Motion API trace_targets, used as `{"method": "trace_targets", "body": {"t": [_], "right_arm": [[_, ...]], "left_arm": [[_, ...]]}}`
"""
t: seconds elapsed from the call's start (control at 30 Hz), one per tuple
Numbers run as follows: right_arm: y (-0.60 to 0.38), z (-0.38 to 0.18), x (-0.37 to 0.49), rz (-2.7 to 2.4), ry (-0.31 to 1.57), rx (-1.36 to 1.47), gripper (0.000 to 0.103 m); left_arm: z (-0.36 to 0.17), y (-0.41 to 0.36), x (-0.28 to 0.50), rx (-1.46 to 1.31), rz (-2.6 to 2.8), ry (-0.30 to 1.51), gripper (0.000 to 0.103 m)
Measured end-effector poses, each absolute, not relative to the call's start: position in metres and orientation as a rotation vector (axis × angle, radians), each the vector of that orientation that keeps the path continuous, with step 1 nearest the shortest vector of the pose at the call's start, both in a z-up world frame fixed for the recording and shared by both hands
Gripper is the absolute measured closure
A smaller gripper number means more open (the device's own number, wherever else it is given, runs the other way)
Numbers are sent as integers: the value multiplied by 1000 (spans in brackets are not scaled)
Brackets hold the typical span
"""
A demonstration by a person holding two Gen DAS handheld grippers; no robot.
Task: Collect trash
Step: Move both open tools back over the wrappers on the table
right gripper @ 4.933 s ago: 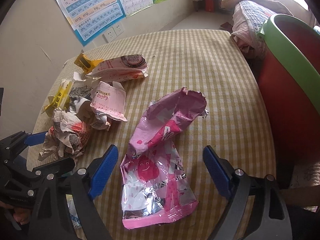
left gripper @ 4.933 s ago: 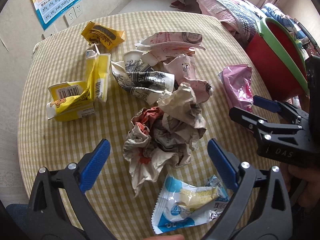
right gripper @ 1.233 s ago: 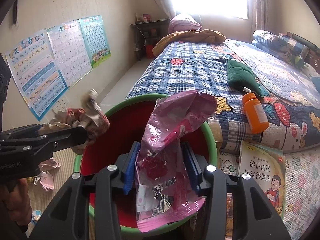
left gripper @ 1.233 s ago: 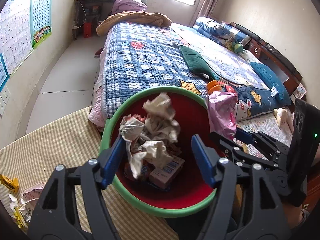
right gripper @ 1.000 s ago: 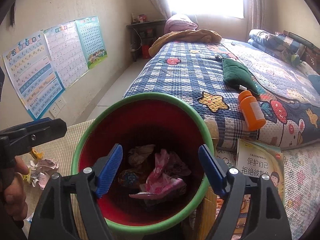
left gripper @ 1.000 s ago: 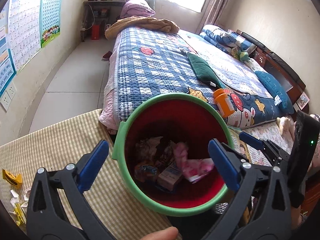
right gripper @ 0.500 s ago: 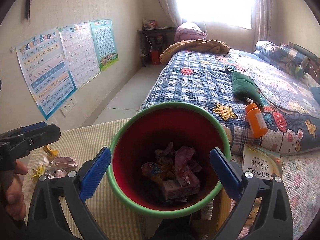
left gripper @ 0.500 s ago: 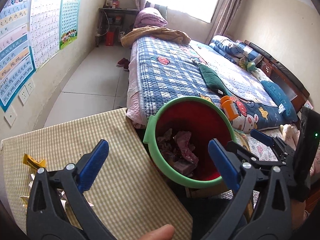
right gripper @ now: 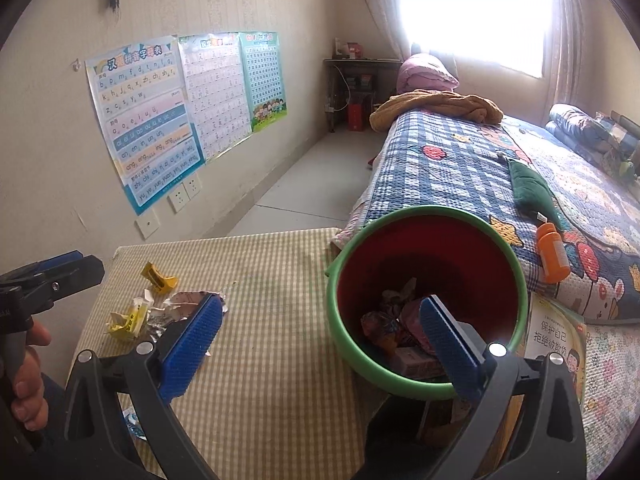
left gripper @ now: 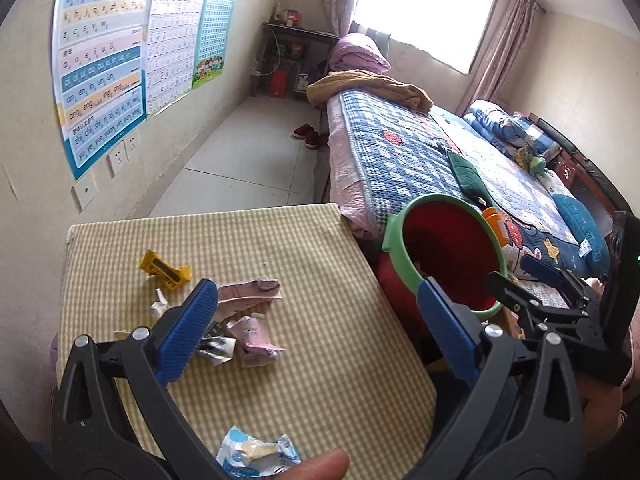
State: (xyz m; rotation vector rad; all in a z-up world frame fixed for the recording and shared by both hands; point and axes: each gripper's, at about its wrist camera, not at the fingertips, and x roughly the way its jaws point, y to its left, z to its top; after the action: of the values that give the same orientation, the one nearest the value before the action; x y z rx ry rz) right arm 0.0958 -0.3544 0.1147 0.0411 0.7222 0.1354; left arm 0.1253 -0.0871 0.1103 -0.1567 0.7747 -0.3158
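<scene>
My left gripper (left gripper: pixel 316 328) hangs open and empty over the checked table (left gripper: pixel 320 360). Left on the cloth are a yellow wrapper (left gripper: pixel 164 270), pink wrappers (left gripper: pixel 250 290), a crumpled pink carton (left gripper: pixel 256 338) and, at the near edge, a blue-and-white packet (left gripper: pixel 256 452). The red bin with a green rim (right gripper: pixel 424 384) stands past the table's right edge, and crumpled trash (right gripper: pixel 394 330) lies in its bottom. My right gripper (right gripper: pixel 320 346) is open and empty, straddling the table's edge and the bin's rim. A yellow carton (right gripper: pixel 128 320) lies by the left gripper (right gripper: pixel 86 266).
A bed with a blue patchwork quilt (right gripper: pixel 460 168) runs behind the bin, with an orange bottle (right gripper: pixel 552 252) on it. A picture book (right gripper: pixel 556 340) lies right of the bin. Posters (right gripper: pixel 148 120) hang on the left wall. A fingertip (left gripper: pixel 320 466) shows at the bottom.
Both grippers let go of the crumpled paper and pink wrapper into the bin, then drew back and swung left; the table and its remaining trash have come into view.
</scene>
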Motion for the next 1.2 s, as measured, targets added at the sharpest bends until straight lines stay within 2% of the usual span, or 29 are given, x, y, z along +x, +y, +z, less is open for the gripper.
{"method": "trace_targets", "body": {"t": [0.47, 1.2], "right_arm": [[-264, 96, 96, 265, 769, -21, 7], [-208, 62, 146, 346, 830, -108, 7]], "left_arm": [[87, 26, 83, -255, -134, 810, 6], [21, 62, 111, -283, -73, 933, 6]]}}
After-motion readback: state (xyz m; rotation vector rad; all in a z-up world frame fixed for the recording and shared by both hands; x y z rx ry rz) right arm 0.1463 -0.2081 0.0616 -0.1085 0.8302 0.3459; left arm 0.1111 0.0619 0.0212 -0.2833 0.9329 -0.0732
